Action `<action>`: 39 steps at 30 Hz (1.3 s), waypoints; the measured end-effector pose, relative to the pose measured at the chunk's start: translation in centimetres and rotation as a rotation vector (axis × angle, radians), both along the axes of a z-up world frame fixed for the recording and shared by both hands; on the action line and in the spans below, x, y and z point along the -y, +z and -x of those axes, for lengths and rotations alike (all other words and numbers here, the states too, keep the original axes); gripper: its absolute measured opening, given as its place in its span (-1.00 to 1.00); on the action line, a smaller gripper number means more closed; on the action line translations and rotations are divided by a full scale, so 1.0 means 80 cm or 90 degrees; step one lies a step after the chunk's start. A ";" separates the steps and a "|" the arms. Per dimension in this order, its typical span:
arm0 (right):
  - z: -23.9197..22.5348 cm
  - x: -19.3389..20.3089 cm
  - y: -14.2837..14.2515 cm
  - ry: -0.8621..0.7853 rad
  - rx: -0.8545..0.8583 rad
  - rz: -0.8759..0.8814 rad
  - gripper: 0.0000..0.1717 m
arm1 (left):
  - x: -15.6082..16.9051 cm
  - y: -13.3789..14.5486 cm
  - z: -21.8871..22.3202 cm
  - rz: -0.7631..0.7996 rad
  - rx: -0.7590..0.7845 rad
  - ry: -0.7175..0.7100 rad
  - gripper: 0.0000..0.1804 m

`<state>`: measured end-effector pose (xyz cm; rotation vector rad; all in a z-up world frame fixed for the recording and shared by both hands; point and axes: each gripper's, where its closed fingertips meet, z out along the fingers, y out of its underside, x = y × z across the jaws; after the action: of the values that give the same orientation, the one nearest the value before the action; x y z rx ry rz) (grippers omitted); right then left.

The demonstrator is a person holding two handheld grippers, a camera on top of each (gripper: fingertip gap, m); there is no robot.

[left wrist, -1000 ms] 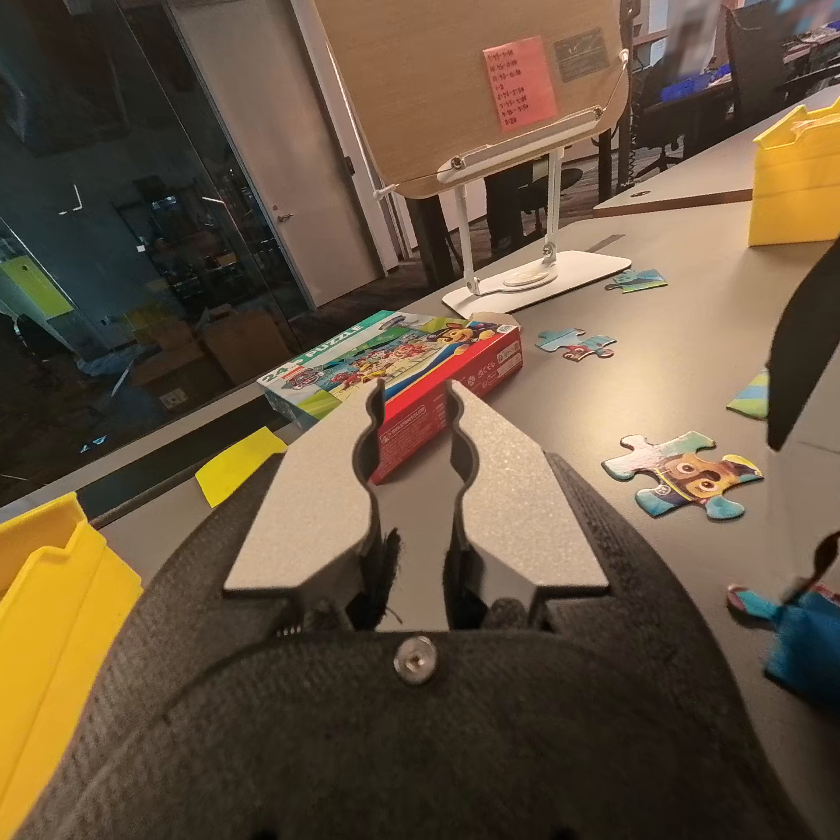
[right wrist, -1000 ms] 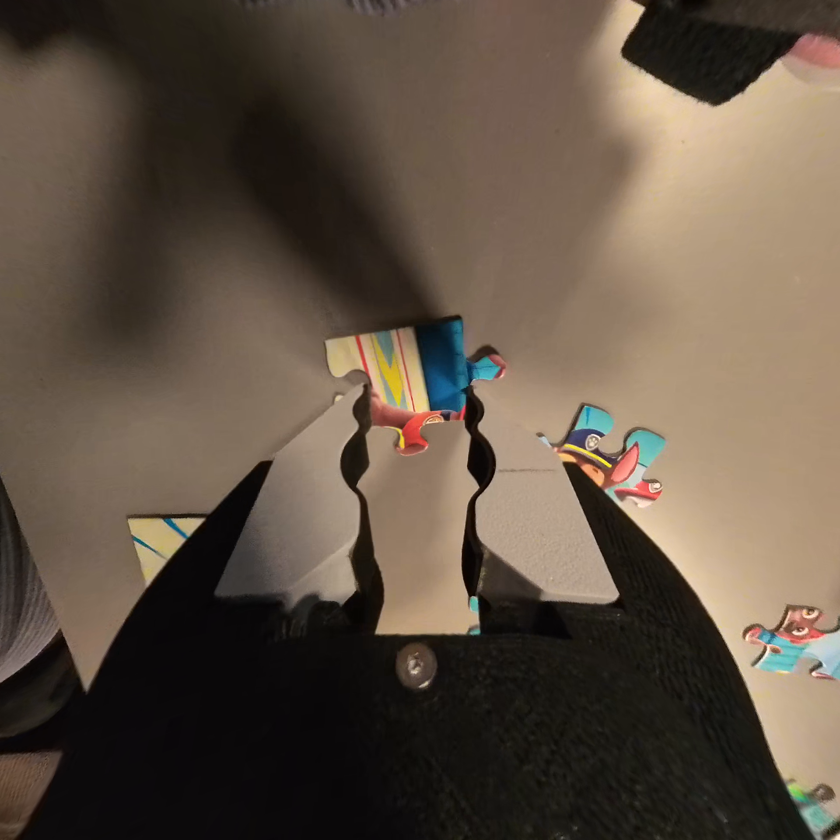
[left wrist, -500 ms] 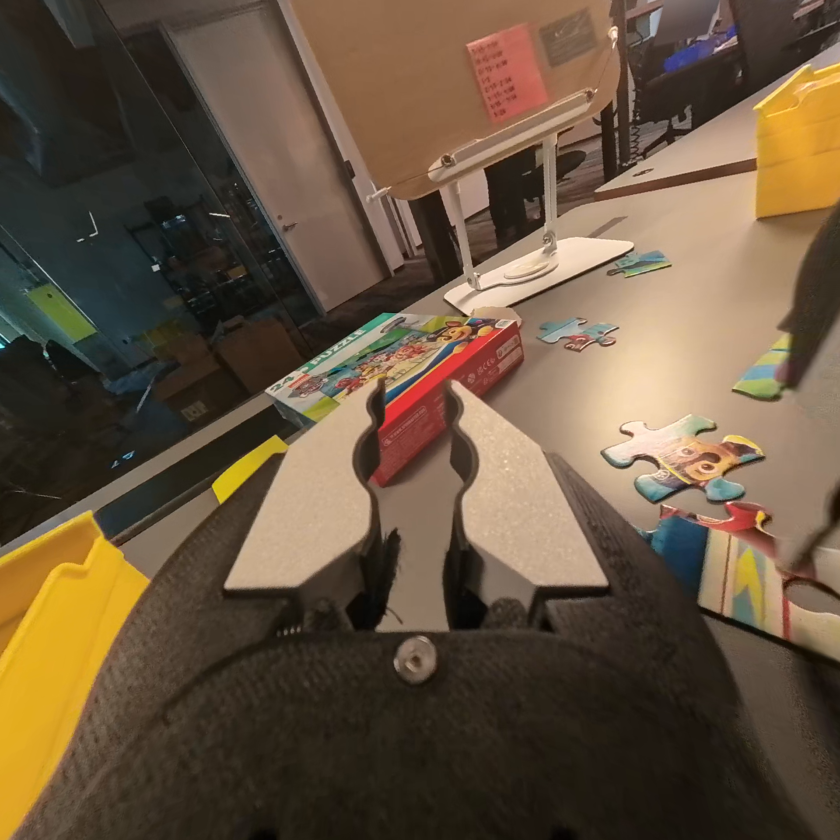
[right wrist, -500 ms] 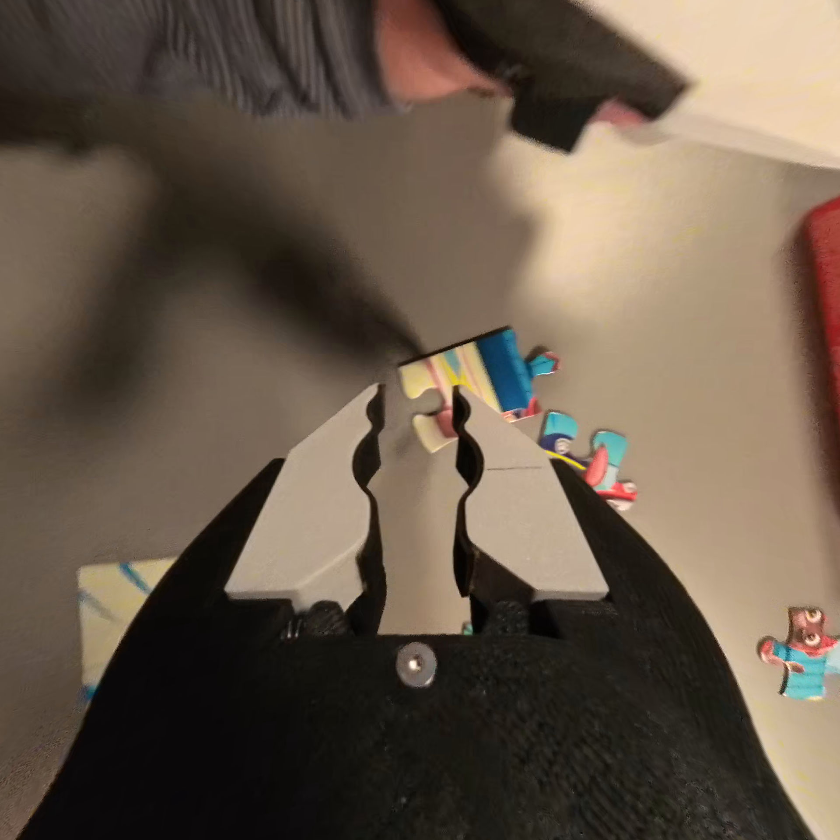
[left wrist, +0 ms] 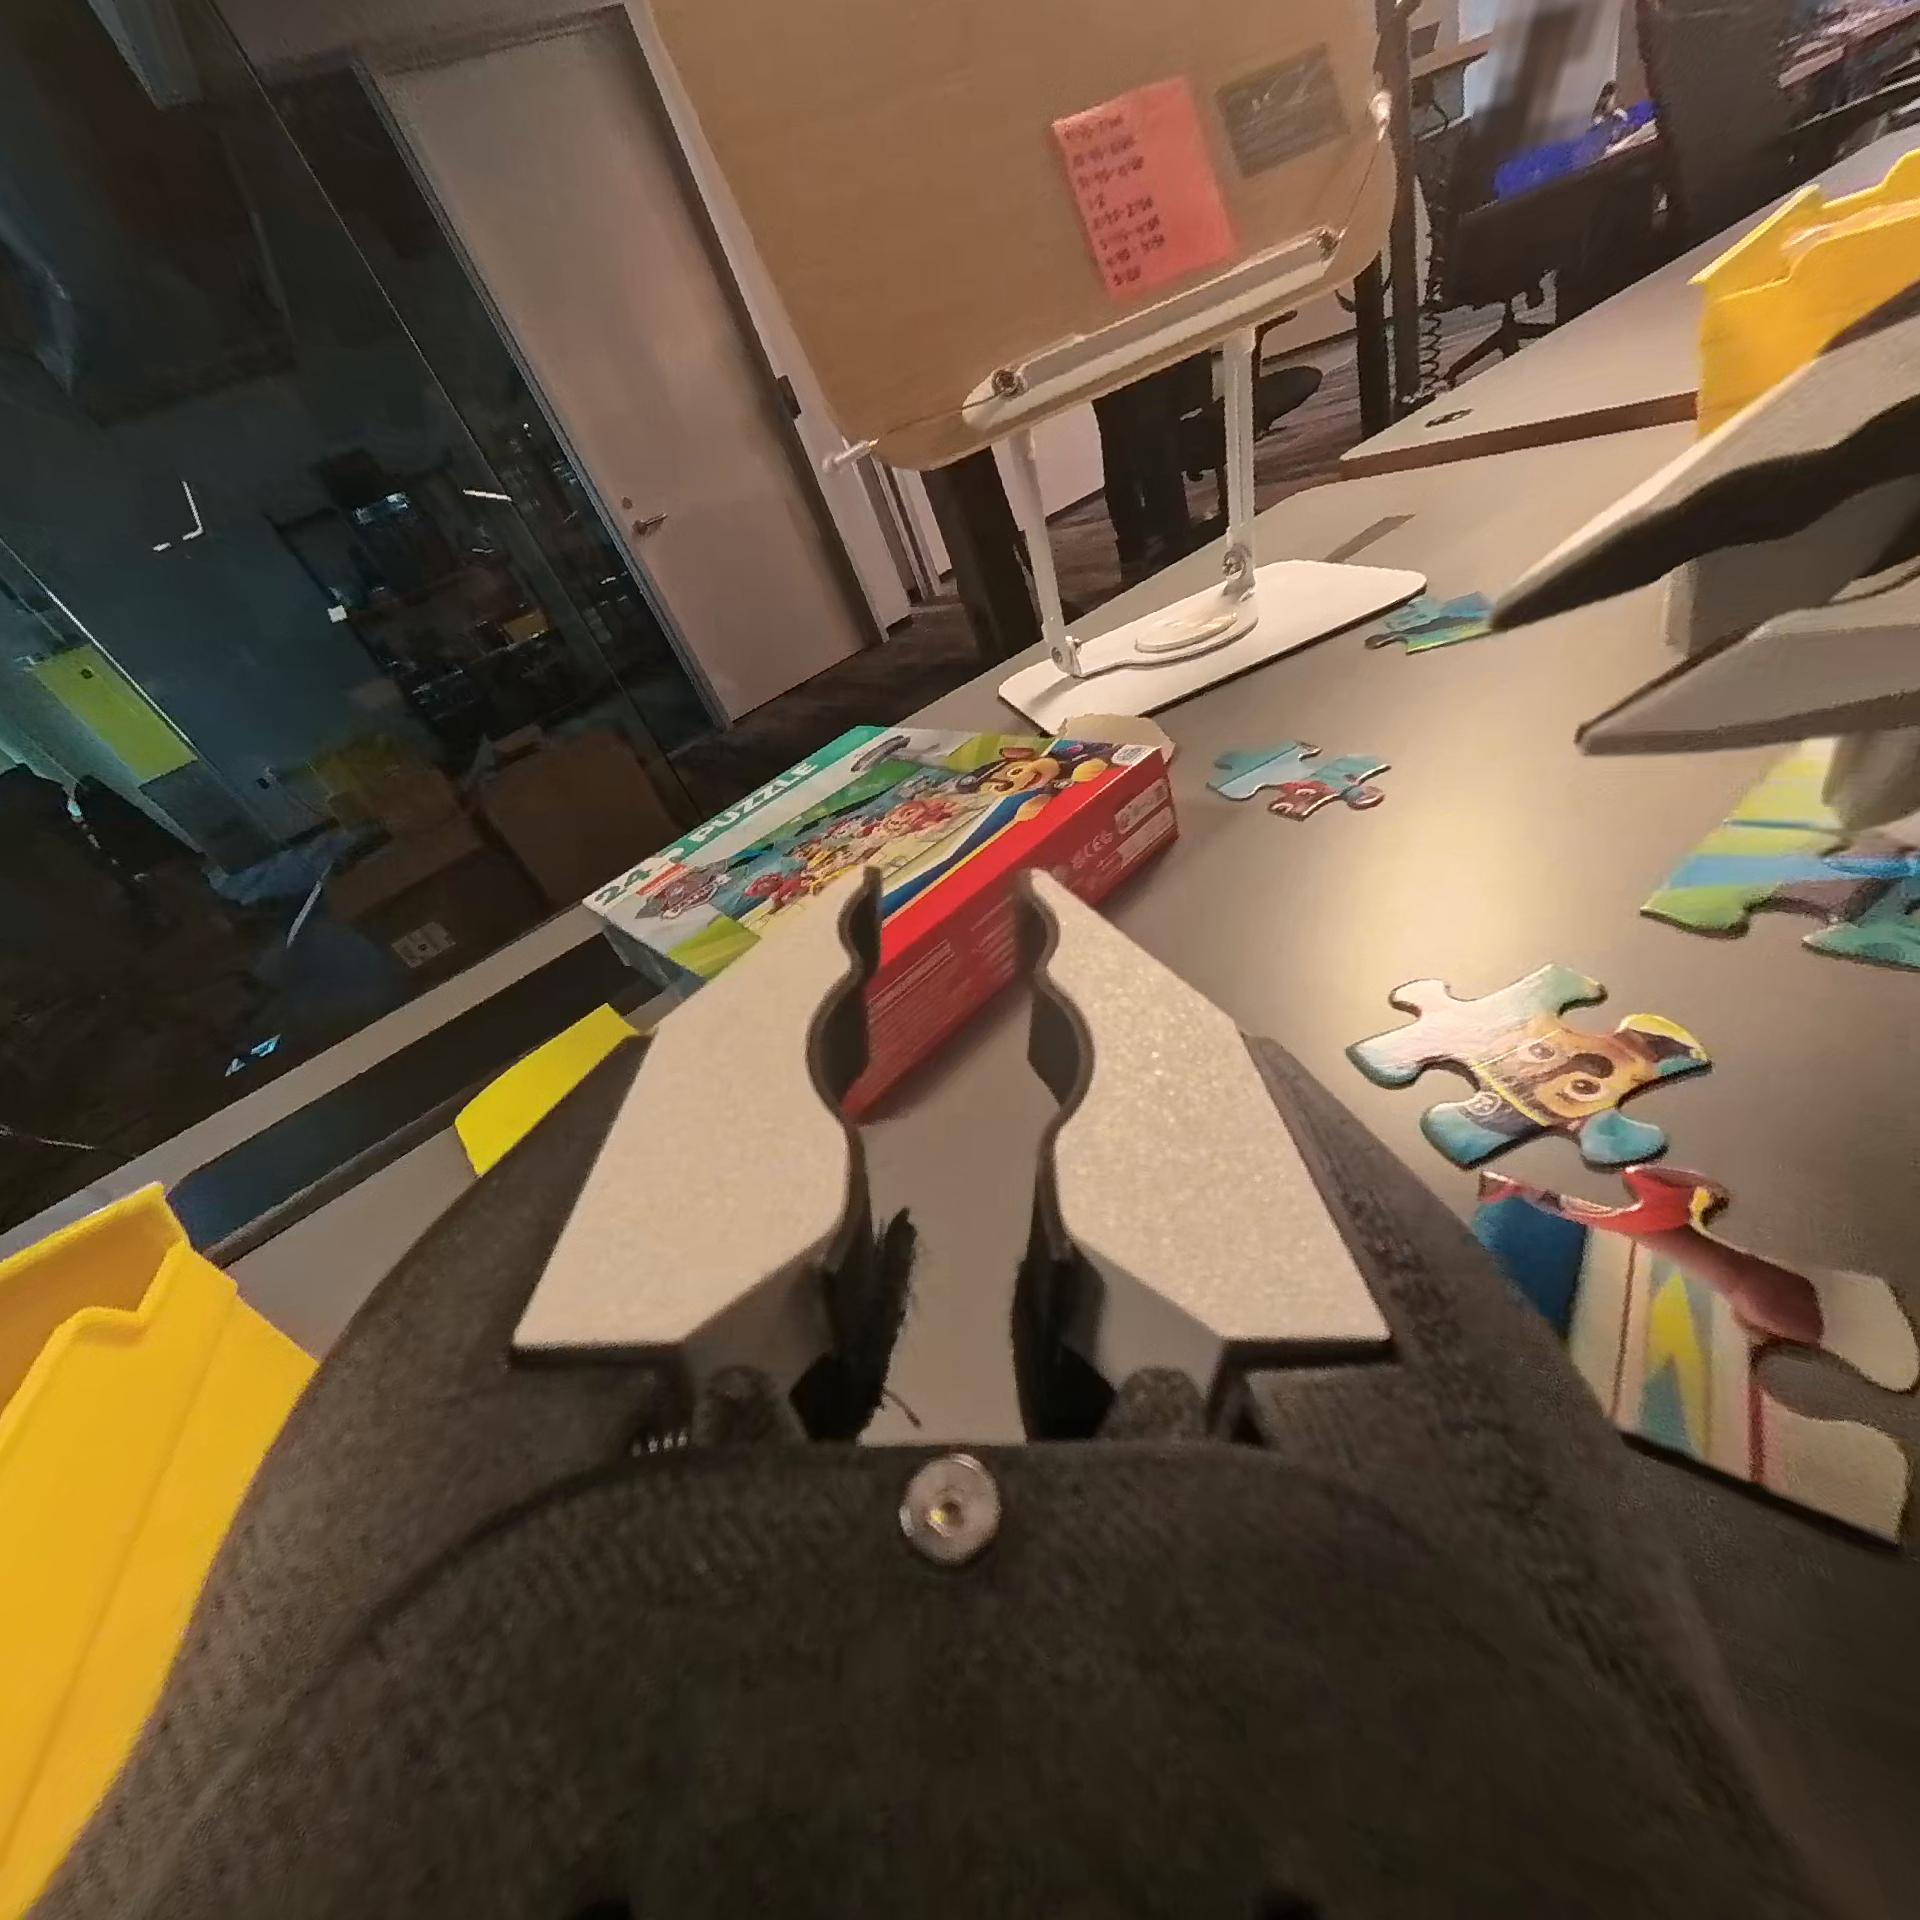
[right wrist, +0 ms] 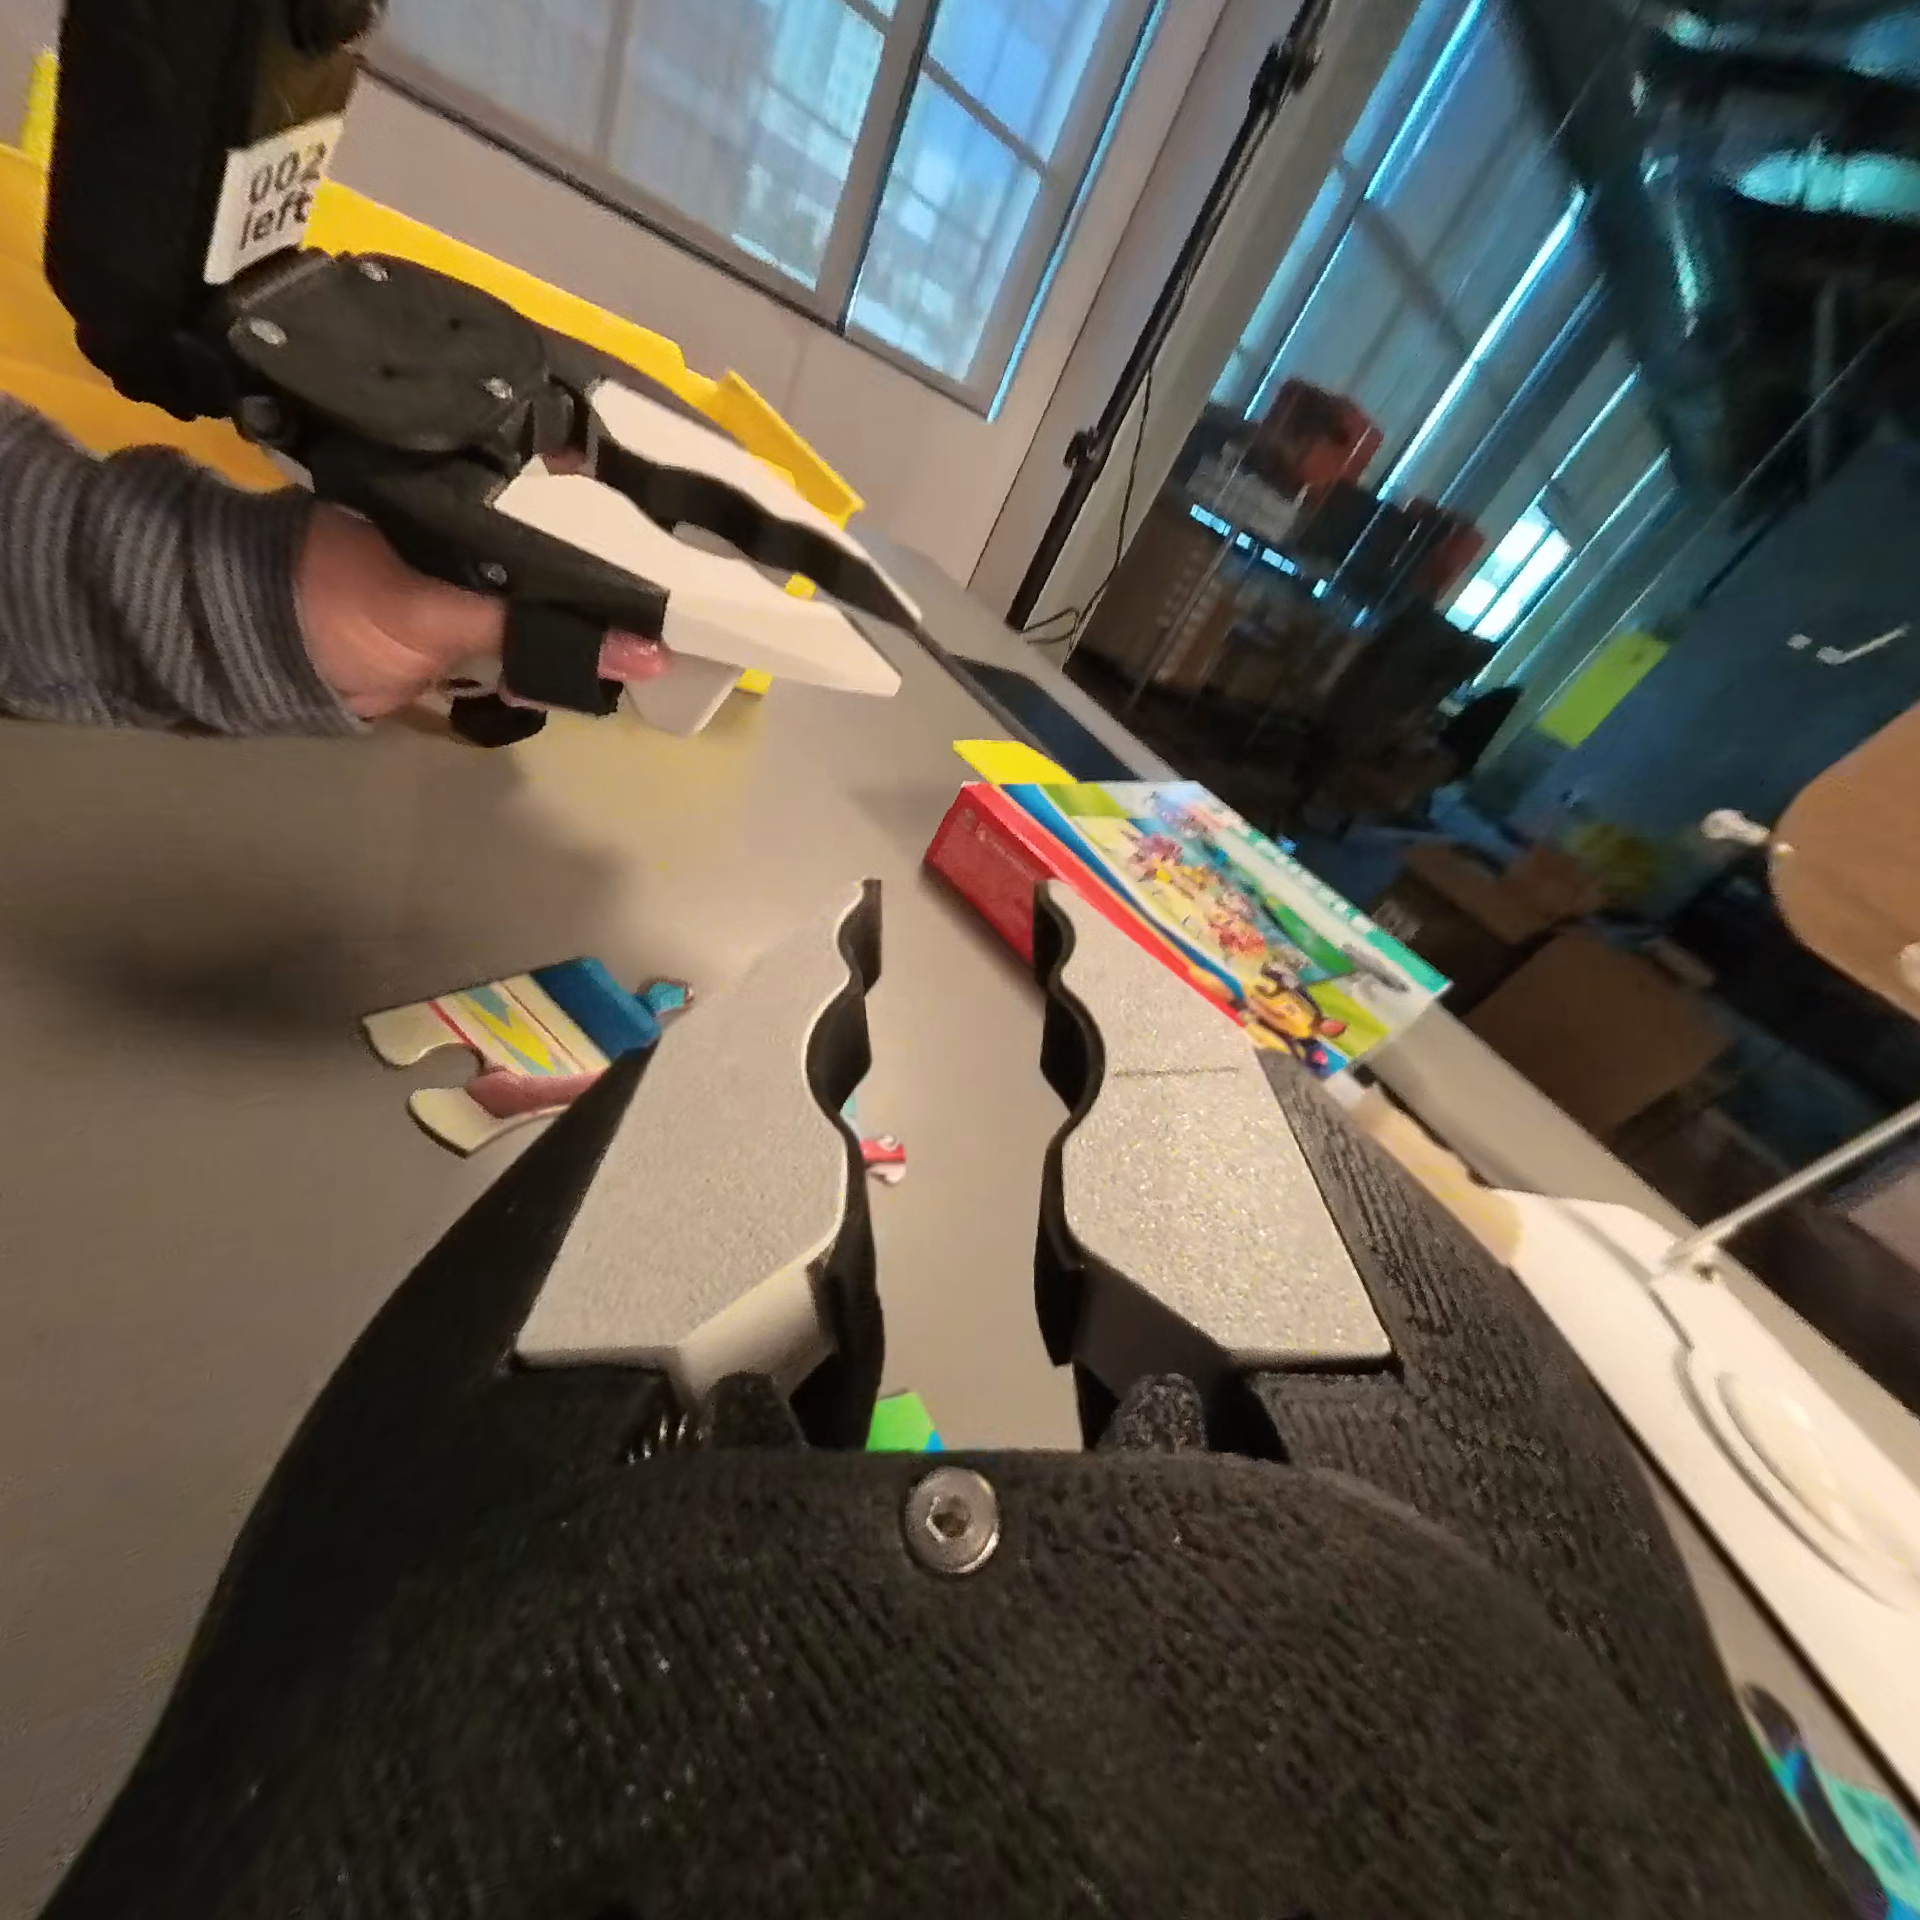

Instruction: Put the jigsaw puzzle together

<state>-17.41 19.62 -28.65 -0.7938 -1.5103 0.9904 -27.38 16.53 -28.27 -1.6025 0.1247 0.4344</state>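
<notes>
Both grippers hover over a grey worktop (left wrist: 1299,935), nothing in either grasp.

Left gripper (left wrist: 948,894): fingers (left wrist: 727,1122) part-open with a narrow gap, bare between them. It points at the puzzle box (left wrist: 935,821), which lies flat toward the worktop's far edge by the glass wall; the red side of the box shows through the gap but farther off, not touched. Yellow bin (left wrist: 104,1403) near the left edge. White stand base (left wrist: 1216,634) behind the box, holding a wooden board with a pink note.

Right gripper (right wrist: 956,904): fingers (right wrist: 717,1143) part-open, similar gap, only worktop between them. The puzzle box's red end sits just beyond the right fingertip, apart from it. A striped puzzle piece (right wrist: 520,1029) lies flat just left of the left finger, partly hidden under the gripper body, no contact visible. Another small piece edge (right wrist: 878,1153) peeks through the gap lower down.

Loose pieces in the left view: dog-face piece (left wrist: 1527,1081) right of the fingers, a blue piece (left wrist: 1299,779) beside the box, a larger joined section (left wrist: 1714,1340) near the right edge.

Handling, as a guess: pieces are thin, light, stiff card lying flat, with little edge to catch; likely need to be pinched at a tab or outer rim, and could slide on the smooth top. Box is light cardboard and crushable; its narrow sides suit a hold best.
</notes>
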 end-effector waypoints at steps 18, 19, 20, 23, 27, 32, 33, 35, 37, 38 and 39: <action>-0.012 -0.019 0.013 -0.002 -0.052 0.086 -0.71 | -0.004 0.016 -0.019 -0.067 0.051 -0.011 -0.70; -0.010 -0.019 0.012 -0.001 -0.050 0.080 -0.71 | -0.003 0.017 -0.019 -0.075 0.060 -0.016 -0.70; -0.008 -0.017 0.010 0.001 -0.045 0.076 -0.71 | -0.001 0.019 -0.017 -0.082 0.076 -0.020 -0.70; -0.002 -0.011 0.007 0.012 -0.035 0.065 -0.73 | 0.004 0.023 -0.006 -0.099 0.099 -0.007 -0.71; 0.000 -0.008 0.005 0.012 -0.030 0.048 -0.75 | 0.012 0.029 0.000 -0.112 0.076 0.014 -0.71; 0.002 -0.005 0.001 0.009 -0.025 0.020 -0.77 | 0.031 0.028 0.007 -0.093 -0.006 0.103 -0.71; 0.002 -0.007 0.001 0.005 -0.025 0.020 -0.77 | 0.035 0.025 0.008 -0.083 -0.018 0.121 -0.71; 0.001 -0.014 0.005 -0.017 -0.039 0.024 -0.70 | 0.043 0.021 0.003 -0.071 -0.022 0.141 -0.71; -0.003 -0.026 0.014 -0.047 -0.067 0.034 -0.66 | 0.048 0.016 -0.005 -0.057 -0.023 0.142 -0.72; -0.004 -0.030 0.016 -0.051 -0.073 0.045 -0.66 | 0.051 0.015 -0.006 -0.051 -0.027 0.153 -0.72; -0.006 -0.034 0.016 -0.055 -0.073 0.058 -0.66 | 0.054 0.014 -0.005 -0.047 -0.034 0.167 -0.72</action>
<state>-16.96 22.30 -27.35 -0.8458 -1.3301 1.0294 -26.95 12.22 -27.14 -1.5395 -0.0624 0.6779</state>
